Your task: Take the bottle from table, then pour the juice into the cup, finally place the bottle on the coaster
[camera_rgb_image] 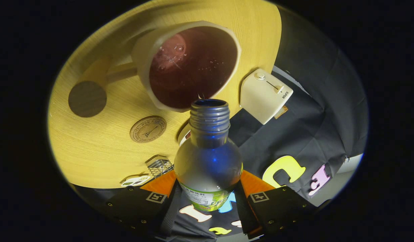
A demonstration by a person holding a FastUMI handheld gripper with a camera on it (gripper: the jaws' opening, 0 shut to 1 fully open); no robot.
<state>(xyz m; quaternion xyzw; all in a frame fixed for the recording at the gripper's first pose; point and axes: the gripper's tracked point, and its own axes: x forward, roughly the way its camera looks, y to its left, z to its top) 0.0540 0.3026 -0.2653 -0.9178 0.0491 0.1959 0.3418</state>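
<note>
Gripper view: the gripper is clamped on the bottle at lower centre, both fingers pressing its sides near the label. The bottle is uncapped and tipped forward, its threaded mouth just at the near rim of the cup in the upper centre, which holds dark juice with bubbles on top. The cup stands on the table; a round coaster lies left of the bottle's neck, and a darker disc sits farther left.

The bottle looks nearly drained, so likely light; thin clear plastic, smooth and a bit slippery, prone to dent if squeezed hard. The grip at the wide, labelled body seems the safest hold.
</note>
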